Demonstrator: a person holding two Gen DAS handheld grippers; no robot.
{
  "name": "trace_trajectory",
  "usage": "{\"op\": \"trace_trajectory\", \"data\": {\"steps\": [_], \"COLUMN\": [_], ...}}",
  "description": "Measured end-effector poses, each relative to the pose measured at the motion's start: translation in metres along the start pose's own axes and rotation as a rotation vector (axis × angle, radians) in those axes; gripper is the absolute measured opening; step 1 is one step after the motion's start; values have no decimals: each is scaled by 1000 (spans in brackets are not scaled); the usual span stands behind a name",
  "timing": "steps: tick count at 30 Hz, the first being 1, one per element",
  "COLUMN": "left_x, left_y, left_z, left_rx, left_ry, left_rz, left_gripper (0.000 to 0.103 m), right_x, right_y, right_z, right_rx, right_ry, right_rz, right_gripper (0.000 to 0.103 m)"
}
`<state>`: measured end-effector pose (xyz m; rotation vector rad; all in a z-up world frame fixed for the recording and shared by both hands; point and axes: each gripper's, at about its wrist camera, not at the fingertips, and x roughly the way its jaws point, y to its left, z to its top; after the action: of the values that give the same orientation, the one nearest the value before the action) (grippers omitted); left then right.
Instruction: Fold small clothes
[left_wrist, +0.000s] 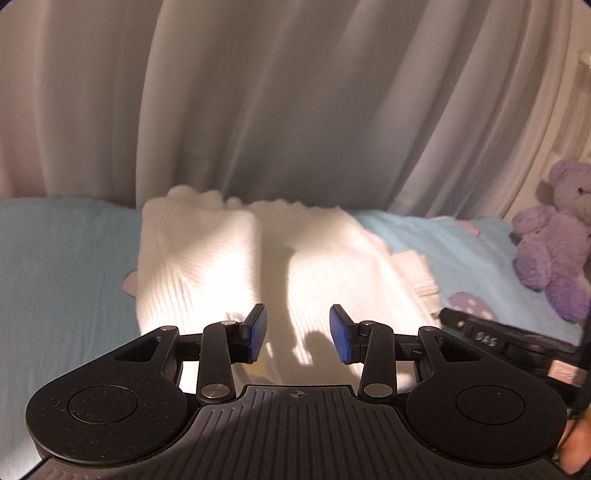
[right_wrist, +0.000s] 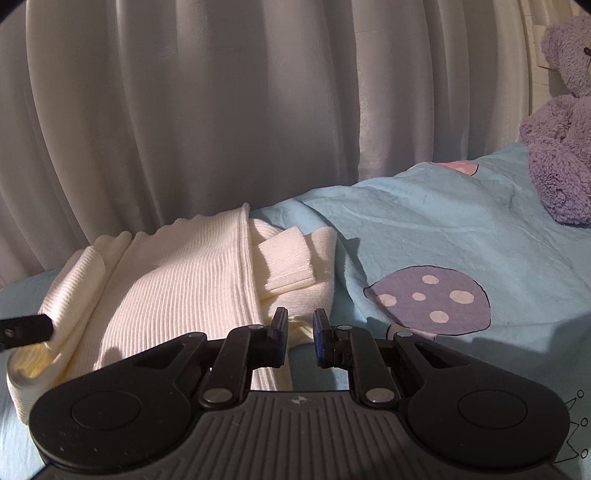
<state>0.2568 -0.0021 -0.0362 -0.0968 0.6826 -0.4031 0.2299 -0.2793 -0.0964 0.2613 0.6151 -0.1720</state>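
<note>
A white ribbed knit garment (left_wrist: 236, 258) was spread, partly folded, on the light-blue bedsheet (right_wrist: 424, 229) before grey curtains (left_wrist: 258, 92). The left gripper (left_wrist: 297, 332) was held partly open above it, gripping nothing. The right gripper (right_wrist: 300, 338) was narrowly parted, nothing clamped, beside the garment's edge.

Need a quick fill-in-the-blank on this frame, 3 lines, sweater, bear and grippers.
1. The white sweater lies on a light ____ sheet.
2. The teddy bear is ____ in colour.
3. Between the left gripper's pads there is ____; the right gripper also holds nothing.

Missing words: blue; purple; nothing
</note>
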Motion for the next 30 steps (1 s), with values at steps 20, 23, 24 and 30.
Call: {"op": "trace_trajectory", "data": {"steps": [20,23,24,30], "left_x": [-18,-36,-39,-55], "left_y": [61,77,82,112], "left_z": [-32,-34,-36,-50], "left_rx": [-260,-302,-314,-406], "left_ry": [41,-11,-12,18], "left_rz": [180,292,327,471], "left_gripper": [75,81,82,82], "right_x": [-4,16,27,87], "right_y": [37,56,65,100], "right_z": [18,32,35,38], "right_rx": [-17,47,68,161], "right_ry": [41,165,214,390], "right_rz": [268,483,549,623], "right_gripper": [24,51,52,52]}}
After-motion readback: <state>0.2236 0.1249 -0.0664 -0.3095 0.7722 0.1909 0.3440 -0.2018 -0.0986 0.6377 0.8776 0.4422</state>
